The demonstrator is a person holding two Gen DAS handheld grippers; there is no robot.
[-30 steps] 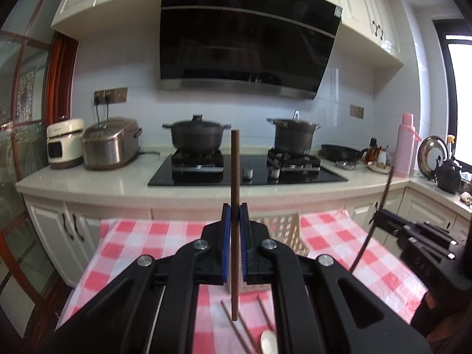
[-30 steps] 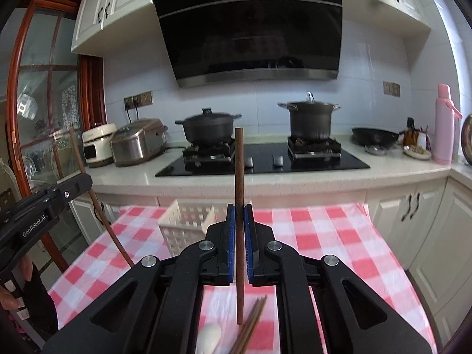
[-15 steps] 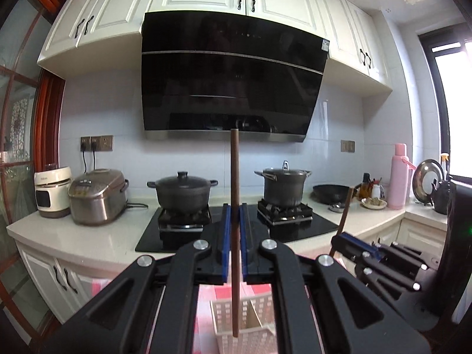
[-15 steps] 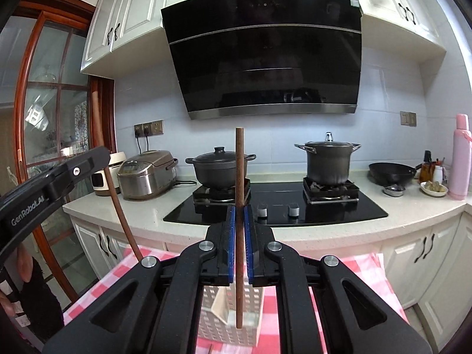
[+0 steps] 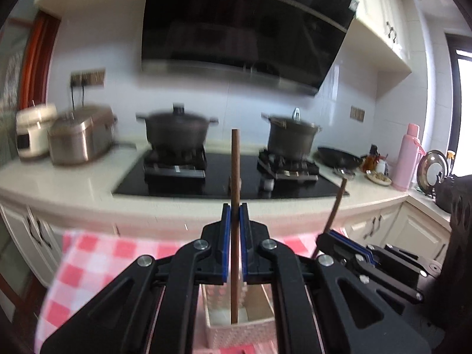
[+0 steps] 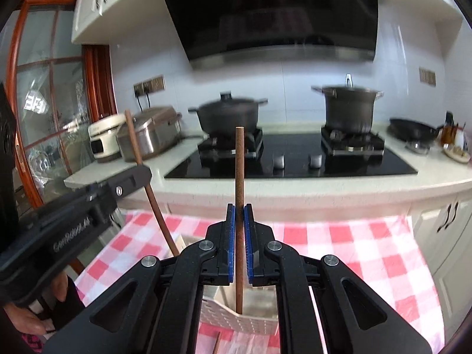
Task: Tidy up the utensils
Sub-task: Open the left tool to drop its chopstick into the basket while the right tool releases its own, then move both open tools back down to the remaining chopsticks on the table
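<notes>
I am clamping my left fingers [image 5: 235,230] on a brown chopstick [image 5: 235,177], upright, its lower end hanging in the white perforated basket [image 5: 240,326] on the red-checked table [image 6: 348,244]. My right fingers [image 6: 239,236] are gripping a second chopstick [image 6: 239,171], its tip just over the same basket's near rim. White lettering on the side of my left gripper body [image 6: 70,234] is showing, too blurred to read.
</notes>
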